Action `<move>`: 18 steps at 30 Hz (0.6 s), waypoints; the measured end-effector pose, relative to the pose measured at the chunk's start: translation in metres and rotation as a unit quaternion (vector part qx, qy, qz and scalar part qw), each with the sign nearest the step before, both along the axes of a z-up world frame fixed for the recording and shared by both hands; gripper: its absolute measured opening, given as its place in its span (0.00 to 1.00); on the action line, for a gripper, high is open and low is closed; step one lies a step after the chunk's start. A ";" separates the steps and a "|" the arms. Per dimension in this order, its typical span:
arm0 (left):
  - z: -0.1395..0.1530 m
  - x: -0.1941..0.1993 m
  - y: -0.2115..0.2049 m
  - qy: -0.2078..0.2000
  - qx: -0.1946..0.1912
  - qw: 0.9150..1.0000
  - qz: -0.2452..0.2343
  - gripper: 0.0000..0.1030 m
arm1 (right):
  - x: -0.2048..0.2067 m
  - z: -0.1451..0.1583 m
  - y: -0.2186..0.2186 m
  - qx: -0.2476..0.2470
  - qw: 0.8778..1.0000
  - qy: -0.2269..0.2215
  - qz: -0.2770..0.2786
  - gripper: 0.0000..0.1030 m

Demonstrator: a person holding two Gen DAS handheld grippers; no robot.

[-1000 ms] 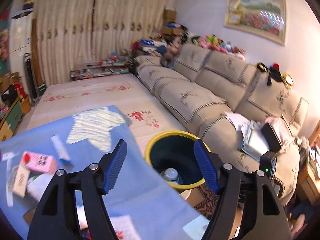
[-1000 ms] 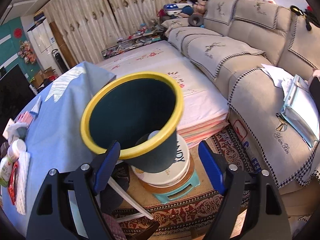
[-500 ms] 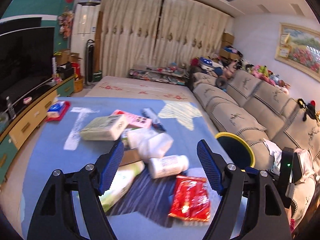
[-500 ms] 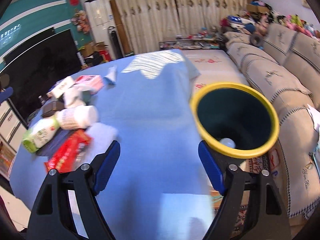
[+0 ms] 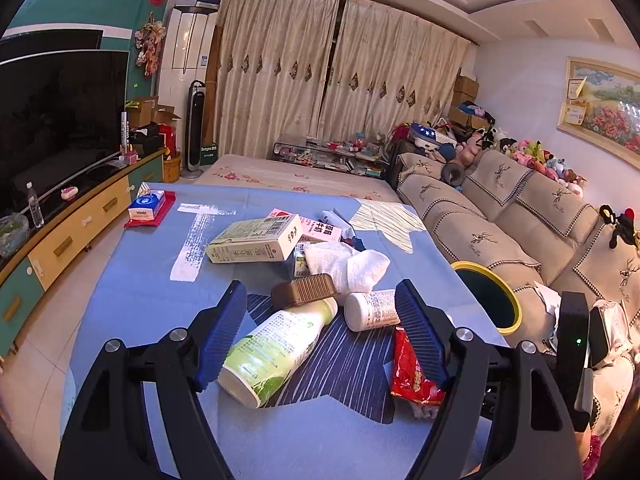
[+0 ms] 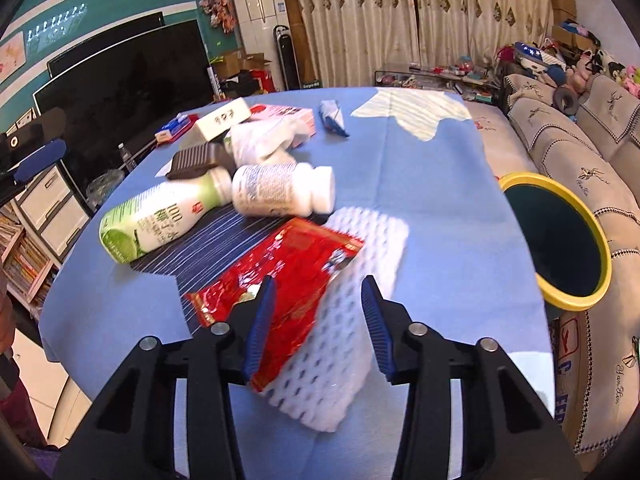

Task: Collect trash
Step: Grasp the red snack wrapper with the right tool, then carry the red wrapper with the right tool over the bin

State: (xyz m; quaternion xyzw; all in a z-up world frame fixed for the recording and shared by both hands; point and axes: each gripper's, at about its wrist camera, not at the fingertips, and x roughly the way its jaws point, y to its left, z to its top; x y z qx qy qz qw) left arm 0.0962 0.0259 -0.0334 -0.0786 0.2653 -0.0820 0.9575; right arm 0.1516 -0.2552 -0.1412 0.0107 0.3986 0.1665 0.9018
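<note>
Red wrapper (image 6: 276, 280) between parted right tongs (image 6: 316, 320), left tongs (image 5: 320, 336) apart

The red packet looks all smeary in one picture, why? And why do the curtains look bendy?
In the right wrist view the red packet and the white foam sheet under it are smeared by motion blur, while the right gripper stays sharp. In the left wrist view the packet is sharper, and the fisheye lens bows the curtains and darkens the corners.
</note>
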 end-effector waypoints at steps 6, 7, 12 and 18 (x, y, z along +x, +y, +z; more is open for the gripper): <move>-0.004 0.000 0.002 0.004 -0.010 1.000 0.000 0.73 | 0.000 -0.009 0.012 -0.001 1.000 0.021 0.017 0.32; -0.004 -0.001 0.002 0.004 -0.011 1.000 0.000 0.73 | 0.001 -0.010 0.015 0.002 1.000 0.023 0.020 0.26; -0.006 -0.001 0.002 0.005 -0.012 1.000 -0.001 0.73 | -0.001 -0.004 0.015 0.023 0.999 0.023 0.038 0.02; -0.007 0.002 0.001 0.006 -0.013 1.000 -0.003 0.73 | -0.004 0.008 0.010 0.035 0.999 0.005 0.039 0.00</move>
